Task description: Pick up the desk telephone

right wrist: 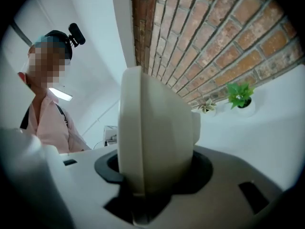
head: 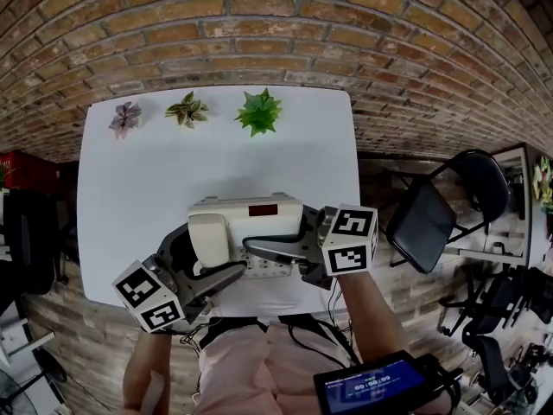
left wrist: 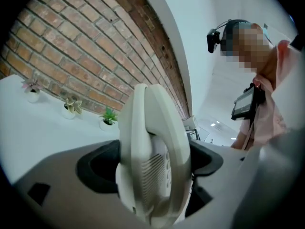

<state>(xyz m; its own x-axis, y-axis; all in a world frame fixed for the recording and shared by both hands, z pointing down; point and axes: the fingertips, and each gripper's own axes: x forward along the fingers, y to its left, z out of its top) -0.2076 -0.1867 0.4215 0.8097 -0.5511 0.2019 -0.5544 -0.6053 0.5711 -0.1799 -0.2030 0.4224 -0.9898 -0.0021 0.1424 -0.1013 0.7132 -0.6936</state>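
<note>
The cream desk telephone (head: 246,232), with its handset on the left and a dark display on top, hangs above the near edge of the white table (head: 138,171). My left gripper (head: 203,262) is shut on its left end, where the handset lies. My right gripper (head: 289,242) is shut on its right end. In the left gripper view the telephone (left wrist: 152,161) stands edge-on between the jaws of the left gripper (left wrist: 152,175). In the right gripper view the telephone's rounded body (right wrist: 152,137) fills the gap of the right gripper (right wrist: 152,180).
Three small potted plants (head: 126,118) (head: 187,109) (head: 259,111) line the table's far edge against a brick wall (head: 276,33). A black folding chair (head: 432,214) stands right of the table. A dark screen device (head: 371,386) hangs at the person's waist.
</note>
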